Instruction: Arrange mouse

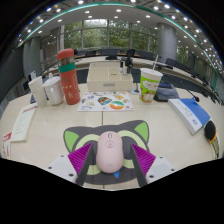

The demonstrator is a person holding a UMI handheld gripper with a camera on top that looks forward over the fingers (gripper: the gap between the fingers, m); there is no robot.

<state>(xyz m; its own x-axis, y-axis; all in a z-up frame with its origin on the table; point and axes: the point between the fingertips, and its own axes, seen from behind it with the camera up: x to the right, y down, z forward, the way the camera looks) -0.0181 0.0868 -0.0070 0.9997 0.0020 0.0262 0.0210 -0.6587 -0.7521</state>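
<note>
The tongs [110,163] reach forward over a pale tabletop [60,125], with their two magenta pads [82,158] spread apart on either side of a pink mouse [109,151]. The mouse lies between the pads, lengthwise along the fingers, and it rests on a dark mouse mat [107,137] shaped like a cat's head with two pointed ears and a green border. Each pad sits close against a flank of the mouse, but whether they truly press on it cannot be told; the mouse appears to lie on the mat under its own weight.

Beyond the mat, a flat printed sheet [105,102] with coloured pictures lies on the tabletop. To the left of it stands a tall red bottle [69,77] with a green band near the top, and just beside that are a couple of white cups [45,91]. Further left, near the tabletop's edge, a thin white booklet [22,122] lies flat. To the right of the printed sheet stands a white paper cup [150,84] with a green pattern. Further right, a blue and white book [192,113] lies at an angle, with a dark flat thing [165,93] beyond it.

Behind the tabletop there are more desks and dark chairs [128,62] in a large room with rows of ceiling lights [95,8]
</note>
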